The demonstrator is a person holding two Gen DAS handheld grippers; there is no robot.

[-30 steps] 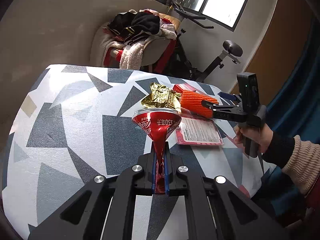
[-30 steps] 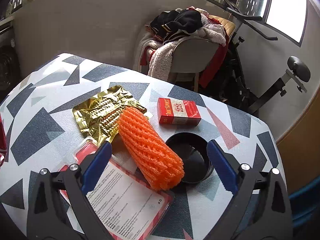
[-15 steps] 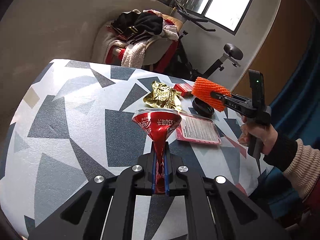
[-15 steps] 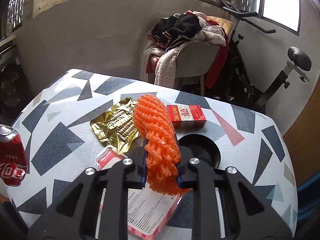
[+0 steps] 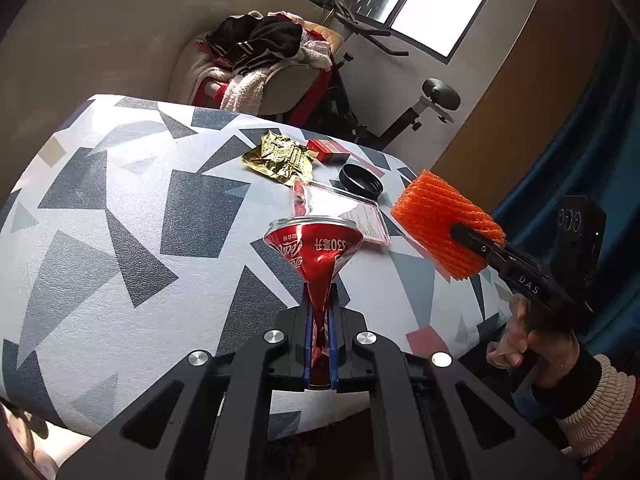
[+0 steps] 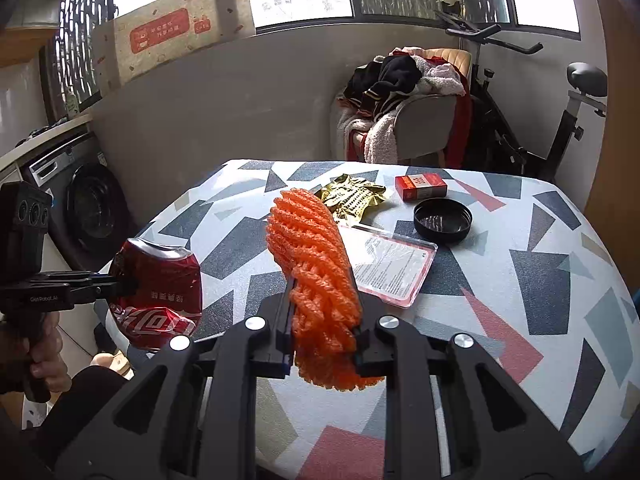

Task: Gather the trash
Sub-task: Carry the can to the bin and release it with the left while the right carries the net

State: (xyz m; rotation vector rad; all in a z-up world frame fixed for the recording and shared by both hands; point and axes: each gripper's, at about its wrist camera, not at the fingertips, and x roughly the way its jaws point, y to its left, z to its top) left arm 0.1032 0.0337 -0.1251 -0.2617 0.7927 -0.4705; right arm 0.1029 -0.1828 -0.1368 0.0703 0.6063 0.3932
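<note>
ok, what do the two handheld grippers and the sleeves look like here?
Both the left gripper and right gripper are matte black, with cut-out linkage arms, silver pivot bolts and blue finger pads. White lettering marks their sides. The right hand's sleeve is dark with a cream ribbed cuff.

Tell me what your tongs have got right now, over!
Left tongs shut on crushed red can. Right tongs shut on orange foam net, lifted off table. Gold wrapper, red box, black lid left. Nothing blocking.
</note>
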